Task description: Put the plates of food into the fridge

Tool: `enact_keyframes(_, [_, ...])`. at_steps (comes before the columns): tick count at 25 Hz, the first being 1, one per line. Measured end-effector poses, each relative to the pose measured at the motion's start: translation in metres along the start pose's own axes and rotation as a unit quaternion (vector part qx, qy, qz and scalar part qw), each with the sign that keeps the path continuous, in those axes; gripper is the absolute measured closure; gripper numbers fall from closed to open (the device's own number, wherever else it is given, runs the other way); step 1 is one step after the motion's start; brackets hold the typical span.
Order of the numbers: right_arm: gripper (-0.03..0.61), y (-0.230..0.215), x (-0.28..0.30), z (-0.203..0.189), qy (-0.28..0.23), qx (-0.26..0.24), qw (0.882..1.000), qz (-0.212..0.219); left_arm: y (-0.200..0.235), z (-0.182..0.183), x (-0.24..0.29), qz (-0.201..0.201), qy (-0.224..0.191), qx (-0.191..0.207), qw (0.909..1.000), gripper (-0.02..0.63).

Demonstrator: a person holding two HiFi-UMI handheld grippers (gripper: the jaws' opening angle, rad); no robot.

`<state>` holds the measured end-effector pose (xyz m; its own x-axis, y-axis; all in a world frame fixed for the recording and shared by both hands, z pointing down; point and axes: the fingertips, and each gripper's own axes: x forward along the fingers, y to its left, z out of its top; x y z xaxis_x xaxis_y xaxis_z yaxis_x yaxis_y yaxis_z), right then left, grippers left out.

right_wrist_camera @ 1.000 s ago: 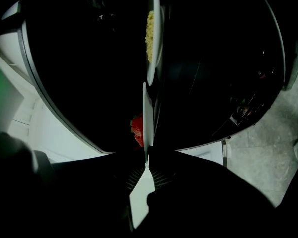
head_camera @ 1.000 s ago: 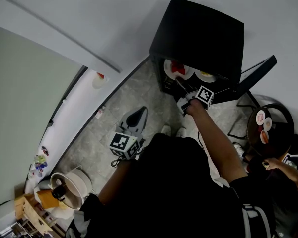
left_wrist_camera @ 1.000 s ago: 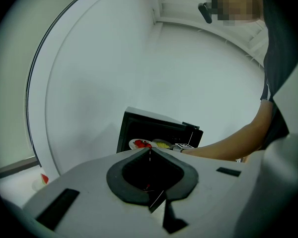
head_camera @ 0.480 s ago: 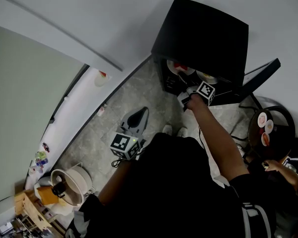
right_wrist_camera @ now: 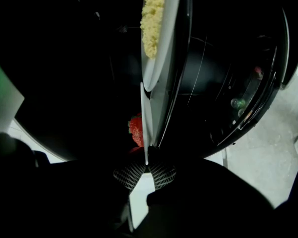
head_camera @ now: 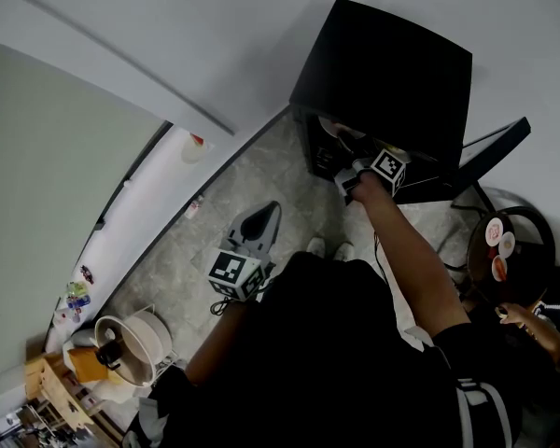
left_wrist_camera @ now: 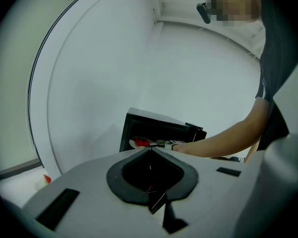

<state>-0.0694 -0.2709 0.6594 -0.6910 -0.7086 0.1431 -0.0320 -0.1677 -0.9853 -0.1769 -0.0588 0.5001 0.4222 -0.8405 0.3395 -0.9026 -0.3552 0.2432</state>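
While the person's right arm [head_camera: 406, 250] is stretched out to it, the black fridge [head_camera: 383, 73] stands on the grey stone floor [head_camera: 252, 171] against the white wall, with its door [head_camera: 481, 152] swung open on the person's right. Bottles sit in the door shelf [right_wrist_camera: 241, 103]; can't make out what they are.

Dark round table [head_camera: 534, 220] is off to the right, near the door, with three small plates of food [head_camera: 497, 269] on it.

White plate [right_wrist_camera: 147, 118] is at the fridge opening, partly inside the dark compartment and seen edge-on in the right gripper view. Second plate [right_wrist_camera: 164, 38] is just past it, deeper in and overlapping it, carrying yellow crumbly food [right_wrist_camera: 152, 14]. Can't tell whether the two plates touch.

Right gripper [right_wrist_camera: 146, 166] is clenched on the near rim of the white plate, both meshed pads pressed against the rim from either side. Marker cube [head_camera: 389, 168] faces up in the head view.

Left gripper [head_camera: 250, 231] is low at the person's left side, well apart from the fridge, pointing roughly toward it. Its jaws are pressed together with only a thin seam between them and nothing in the grip.

Red food [right_wrist_camera: 135, 130] sits on the held plate, just beside the pinch point. The left gripper view also catches it at the fridge mouth.
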Motion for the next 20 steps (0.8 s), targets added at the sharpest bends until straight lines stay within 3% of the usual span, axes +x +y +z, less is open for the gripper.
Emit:
enact_keyframes(15, [0.537,0.002,0.000,-0.001,-0.006,0.010,1.000,0.001,-0.004,0.002,0.005,-0.004,-0.009,-0.005,0.9999,0.591])
enact_keyframes(20, [0.482,0.002,-0.009,-0.005,0.004,-0.008,1.000,0.003,-0.008,0.001,0.004,-0.007,-0.011,-0.004,0.9999,0.591])
